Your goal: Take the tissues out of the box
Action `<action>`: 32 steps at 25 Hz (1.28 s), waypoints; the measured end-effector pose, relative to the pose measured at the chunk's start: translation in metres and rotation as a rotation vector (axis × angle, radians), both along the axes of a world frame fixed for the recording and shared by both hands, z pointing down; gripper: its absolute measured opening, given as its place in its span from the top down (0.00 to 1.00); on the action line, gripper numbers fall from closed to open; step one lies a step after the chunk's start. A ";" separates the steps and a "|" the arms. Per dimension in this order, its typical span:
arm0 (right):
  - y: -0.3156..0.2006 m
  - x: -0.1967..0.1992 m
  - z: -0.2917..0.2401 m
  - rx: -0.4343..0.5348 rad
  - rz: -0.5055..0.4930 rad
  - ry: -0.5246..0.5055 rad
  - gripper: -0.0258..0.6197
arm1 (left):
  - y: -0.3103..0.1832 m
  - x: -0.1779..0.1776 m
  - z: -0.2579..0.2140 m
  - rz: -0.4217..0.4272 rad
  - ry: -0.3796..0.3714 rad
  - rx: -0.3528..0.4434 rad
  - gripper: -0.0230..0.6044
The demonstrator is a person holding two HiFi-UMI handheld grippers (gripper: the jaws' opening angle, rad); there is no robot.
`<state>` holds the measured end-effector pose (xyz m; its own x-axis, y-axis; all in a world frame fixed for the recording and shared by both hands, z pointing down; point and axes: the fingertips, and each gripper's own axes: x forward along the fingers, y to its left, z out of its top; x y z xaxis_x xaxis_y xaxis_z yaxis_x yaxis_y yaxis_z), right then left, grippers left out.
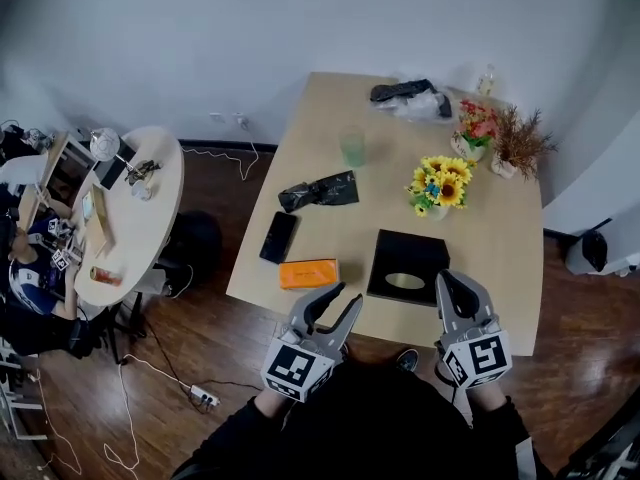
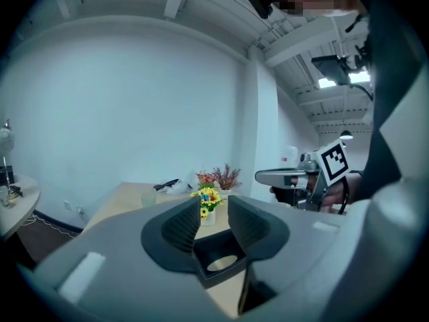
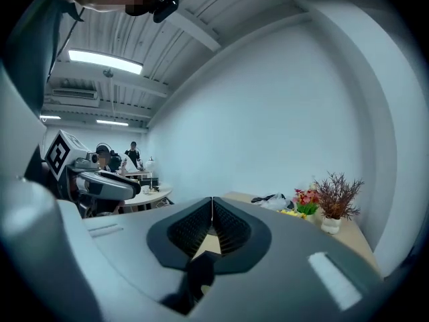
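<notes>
The tissue box [image 1: 407, 266] is black with an oval slot on top and lies flat near the front edge of the wooden table [image 1: 320, 108]. No tissue sticks out of the slot. My left gripper [image 1: 331, 305] hovers at the table's front edge, left of the box, its jaws a little apart with nothing between them. In the left gripper view the left gripper [image 2: 213, 210] frames the box [image 2: 221, 260] beyond its tips. My right gripper [image 1: 452, 288] is held just right of the box's near corner, shut and empty. In its own view the right gripper [image 3: 212, 210] shows its pads touching.
An orange pack [image 1: 308, 273], a black phone [image 1: 278, 236] and a crumpled black bag [image 1: 320, 190] lie left of the box. A sunflower vase [image 1: 440, 185] stands right behind it. Farther back are a green cup [image 1: 352, 146] and two plant pots [image 1: 476, 126]. A round side table [image 1: 130, 218] stands at the left.
</notes>
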<state>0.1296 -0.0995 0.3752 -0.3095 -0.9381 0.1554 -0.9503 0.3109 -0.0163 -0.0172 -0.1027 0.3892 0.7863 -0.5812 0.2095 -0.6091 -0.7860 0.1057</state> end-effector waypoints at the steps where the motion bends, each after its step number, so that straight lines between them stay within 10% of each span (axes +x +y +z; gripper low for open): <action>1: 0.002 0.002 0.000 0.001 0.006 -0.003 0.95 | 0.000 0.000 -0.005 -0.011 0.010 0.011 0.79; 32: 0.016 0.018 0.000 0.028 0.051 0.039 0.96 | 0.004 0.000 0.010 -0.025 -0.018 0.009 0.89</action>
<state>0.1474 -0.0840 0.3749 -0.2553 -0.9567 0.1399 -0.9647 0.2617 0.0291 -0.0169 -0.0984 0.3990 0.7678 -0.6023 0.2185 -0.6301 -0.7716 0.0874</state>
